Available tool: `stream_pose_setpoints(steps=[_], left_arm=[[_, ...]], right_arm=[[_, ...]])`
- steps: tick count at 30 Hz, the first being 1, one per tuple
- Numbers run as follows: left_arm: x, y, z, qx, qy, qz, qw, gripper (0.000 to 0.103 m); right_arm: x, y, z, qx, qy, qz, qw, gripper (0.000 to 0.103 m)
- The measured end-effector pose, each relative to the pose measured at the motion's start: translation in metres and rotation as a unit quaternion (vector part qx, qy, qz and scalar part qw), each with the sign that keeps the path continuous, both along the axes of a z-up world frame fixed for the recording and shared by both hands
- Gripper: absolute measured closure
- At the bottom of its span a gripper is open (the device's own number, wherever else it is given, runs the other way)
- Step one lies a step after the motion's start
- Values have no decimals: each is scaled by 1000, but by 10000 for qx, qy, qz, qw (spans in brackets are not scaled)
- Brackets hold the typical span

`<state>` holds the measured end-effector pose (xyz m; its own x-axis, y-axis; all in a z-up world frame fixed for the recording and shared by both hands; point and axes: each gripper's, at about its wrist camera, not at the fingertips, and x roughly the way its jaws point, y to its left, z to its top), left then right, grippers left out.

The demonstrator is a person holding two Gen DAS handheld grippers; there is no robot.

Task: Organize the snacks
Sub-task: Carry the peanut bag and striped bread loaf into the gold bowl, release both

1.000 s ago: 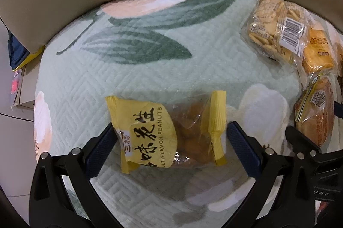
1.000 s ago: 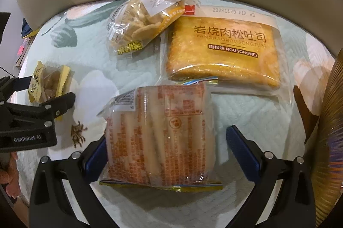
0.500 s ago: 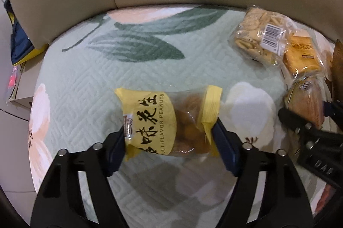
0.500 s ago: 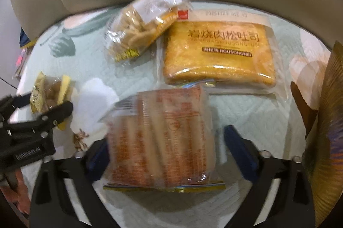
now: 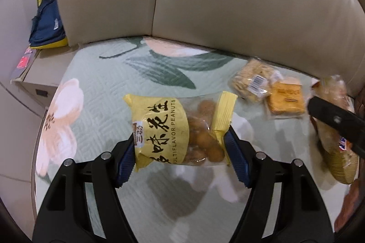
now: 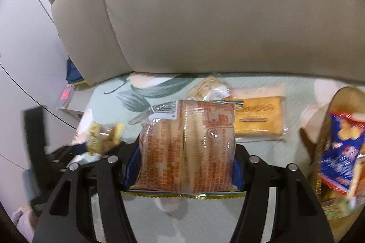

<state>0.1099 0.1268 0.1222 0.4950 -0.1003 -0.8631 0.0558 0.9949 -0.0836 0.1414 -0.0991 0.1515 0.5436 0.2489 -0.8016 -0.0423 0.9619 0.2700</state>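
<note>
Holding the yellow peanut bag (image 5: 180, 131) clamped between the left gripper (image 5: 181, 152) pads, raised above the floral quilt (image 5: 109, 92), and likewise pinching the orange-printed biscuit pack (image 6: 187, 149) in the right gripper (image 6: 182, 165), lifted clear of the cushion. Judging by this, standing roughly midway: two snacks in hand but not yet placed, with the cracker bag (image 5: 251, 82) and the flat toast packet (image 5: 286, 99) lying side by side near the sofa back, waiting for sorting, and a woven basket (image 6: 342, 101) at the right already showing a blue-and-red packet (image 6: 342, 147) inside
</note>
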Motion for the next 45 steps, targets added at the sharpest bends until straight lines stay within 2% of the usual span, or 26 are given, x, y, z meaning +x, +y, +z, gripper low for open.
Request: stream_pose_setpoints(steps=[3, 5, 6, 8, 11, 13, 15, 18, 20, 25, 27, 28, 29, 30, 31, 33, 34, 38, 41, 45], left_arm=[[-12, -24, 4, 37, 68, -20, 10000, 31], [-15, -38, 4, -229, 161, 52, 9996, 31], [-7, -44, 8, -404, 197, 97, 9989, 31], [-3, -57, 14, -631, 202, 141, 9977, 31], [4, -96, 35, -884, 126, -149, 9959, 31], [4, -118, 51, -849, -35, -364, 9957, 31], [4, -150, 65, -796, -133, -681, 9944, 30], [5, -183, 69, -1026, 113, -1057, 9890, 30], [3, -203, 70, -893, 82, -1249, 9881, 30], [-2, -258, 67, -779, 187, -1807, 9803, 30], [-6, -280, 58, -730, 386, -2168, 9727, 25], [-10, -294, 49, -590, 585, -2455, 9658, 15], [-13, -308, 38, -332, 835, -2744, 9574, 9], [-17, -316, 32, -132, 957, -2888, 9525, 3], [-21, -321, 25, 133, 990, -2959, 9500, 3], [-24, -321, 18, 520, 879, -2916, 9511, 3], [-22, -317, 18, 538, 840, -2835, 9538, 3], [-4, -286, 22, 112, 978, -2354, 9669, 3], [8, -253, 23, 63, 950, -2209, 9706, 3], [37, -193, 31, 318, 701, -1794, 9808, 3]], right_arm=[[0, -15, 2, 168, 168, -113, 9997, 42], [-2, -37, 9, 762, 88, -351, 9964, 42], [-4, -47, 16, 897, 20, -413, 9951, 42], [-8, -56, 29, 712, -160, -515, 9960, 42], [-22, -79, 61, 52, -463, -644, 9968, 41], [-32, -105, 78, -201, -593, -805, 9948, 41], [-42, -139, 85, -174, -639, -1059, 9922, 41], [-50, -182, 73, 92, -358, -1247, 9915, 41], [-52, -207, 61, 192, -149, -1499, 9884, 41], [-60, -239, 42, 18, 249, -1898, 9815, 41], [-62, -239, 39, -134, 420, -1888, 9810, 41], [-63, -237, 38, -350, 594, -1858, 9802, 40], [-61, -232, 36, -601, 816, -1802, 9784, 38], [-63, -231, 32, -845, 1058, -1683, 9764, 21], [-61, -228, 27, -1097, 1230, -1614, 9730, 5], [-62, -230, 16, -1545, 1531, -1590, 9630, 5], [-62, -235, 7, -1503, 1704, -1653, 9597, 5], [-61, -243, -9, -1153, 2027, -1889, 9539, 5], [-58, -239, -3, -965, 1795, -1848, 9614, 5], [-48, -223, 8, -696, 1571, -1720, 9700, 5]])
